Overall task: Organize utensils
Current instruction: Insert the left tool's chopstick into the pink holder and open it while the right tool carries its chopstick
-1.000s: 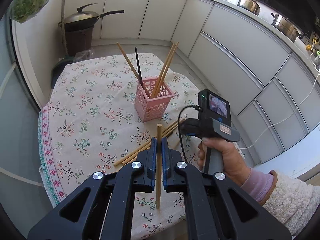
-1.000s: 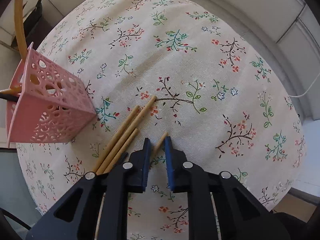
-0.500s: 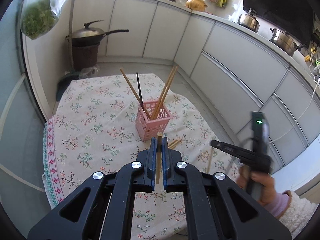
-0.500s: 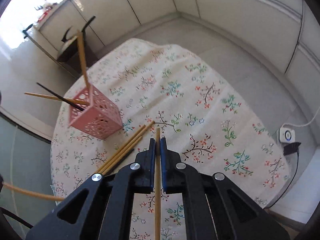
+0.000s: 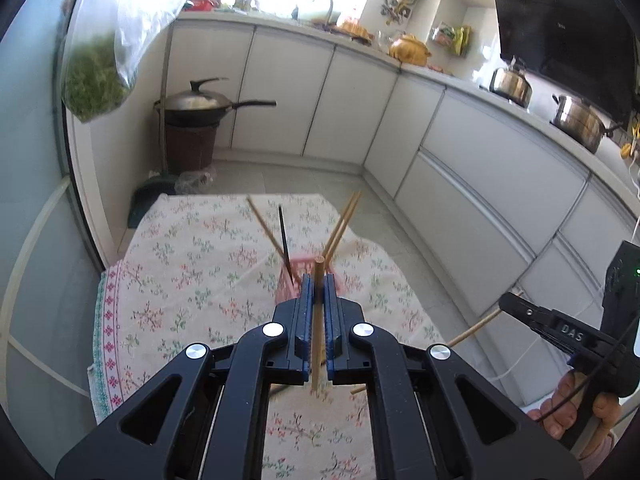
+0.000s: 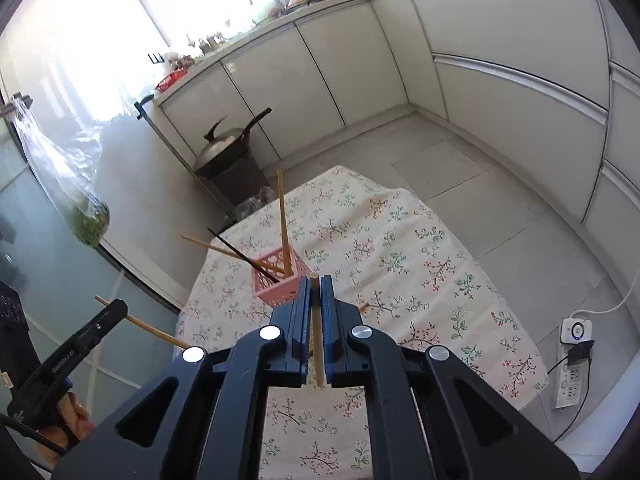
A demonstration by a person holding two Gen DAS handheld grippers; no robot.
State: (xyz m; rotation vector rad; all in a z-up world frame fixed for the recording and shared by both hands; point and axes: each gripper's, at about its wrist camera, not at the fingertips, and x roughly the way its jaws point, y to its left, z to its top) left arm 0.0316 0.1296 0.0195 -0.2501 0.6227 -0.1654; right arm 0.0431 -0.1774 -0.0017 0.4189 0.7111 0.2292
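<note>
Each gripper carries one pale wooden chopstick. The left gripper (image 5: 317, 292) has its fingers clamped on the left-held chopstick (image 5: 318, 320), which runs upright between the blue pads with its tip just above them. The right gripper (image 6: 316, 292) has its fingers clamped likewise on the right-held chopstick (image 6: 317, 332). Both sticks are off the worktop and above it.

Just beyond both sets of fingertips stands the pink perforated plastic square basket (image 6: 280, 286). It holds several slanted sticks: tan wooden chopsticks (image 6: 283, 216) leaning out in different directions and one thin black chopstick (image 6: 240, 256). An exact count is uncertain, since the fingers hide part of the basket.

Judged from this, the task is well advanced: some utensils are already stowed, two are in hand, not yet dropped in. At least one further wooden stick end (image 5: 358, 390) shows on the floral-print cloth-covered worktop (image 6: 420, 248) below the left fingers, so some gathering probably remains.
</note>
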